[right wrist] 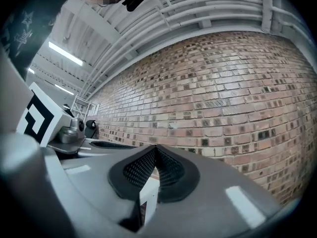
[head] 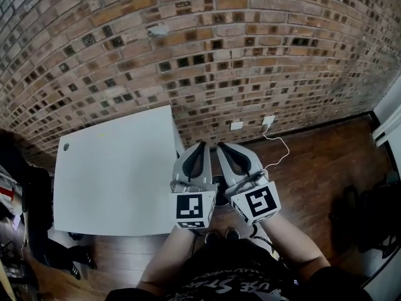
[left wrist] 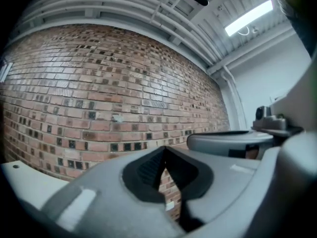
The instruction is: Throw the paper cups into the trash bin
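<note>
No paper cup shows in any view, and I cannot make out a trash bin. In the head view my left gripper and right gripper are held side by side over the wood floor, pointing level at the brick wall. Both are shut, tips touching, with nothing between the pads. The left gripper view shows its own gripper closed, with the right gripper beside it. In the right gripper view that gripper is closed too. A dark round thing on the floor is mostly hidden beneath the grippers.
A white table stands at the left, just beside the left gripper. A wall socket with a white cable sits low on the wall. Dark bags and clutter lie at the far left, and a black object at the right.
</note>
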The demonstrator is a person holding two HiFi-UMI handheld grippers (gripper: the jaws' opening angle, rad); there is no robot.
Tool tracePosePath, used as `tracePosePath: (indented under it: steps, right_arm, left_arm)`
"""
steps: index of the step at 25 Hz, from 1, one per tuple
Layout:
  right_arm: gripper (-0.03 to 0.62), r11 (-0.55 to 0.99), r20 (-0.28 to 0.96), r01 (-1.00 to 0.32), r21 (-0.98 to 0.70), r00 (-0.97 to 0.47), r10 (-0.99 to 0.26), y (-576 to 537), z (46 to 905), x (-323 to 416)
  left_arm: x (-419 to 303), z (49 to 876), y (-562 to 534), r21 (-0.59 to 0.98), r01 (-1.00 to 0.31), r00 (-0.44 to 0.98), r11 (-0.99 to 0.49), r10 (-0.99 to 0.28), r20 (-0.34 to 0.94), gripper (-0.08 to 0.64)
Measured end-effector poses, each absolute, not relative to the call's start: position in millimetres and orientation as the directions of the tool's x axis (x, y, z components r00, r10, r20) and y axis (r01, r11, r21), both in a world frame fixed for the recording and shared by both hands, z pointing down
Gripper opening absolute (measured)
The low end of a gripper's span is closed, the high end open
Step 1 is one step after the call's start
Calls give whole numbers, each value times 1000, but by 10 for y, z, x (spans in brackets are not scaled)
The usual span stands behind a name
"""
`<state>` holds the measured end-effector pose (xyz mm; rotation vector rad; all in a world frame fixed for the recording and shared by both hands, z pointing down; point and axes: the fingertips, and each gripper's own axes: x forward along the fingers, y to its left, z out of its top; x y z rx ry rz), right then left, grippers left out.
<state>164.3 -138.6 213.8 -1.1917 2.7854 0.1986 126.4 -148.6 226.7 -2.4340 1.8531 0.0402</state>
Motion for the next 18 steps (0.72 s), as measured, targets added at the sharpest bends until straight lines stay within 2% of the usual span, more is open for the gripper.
tracePosePath:
  steps: [18]
  right_arm:
    - [7,703,-26,-711,-40,-702,-712,-1436,2440,1508]
  left_arm:
    - [1111,2314,-1428,-44,-975,221,-218,-970,-98,5]
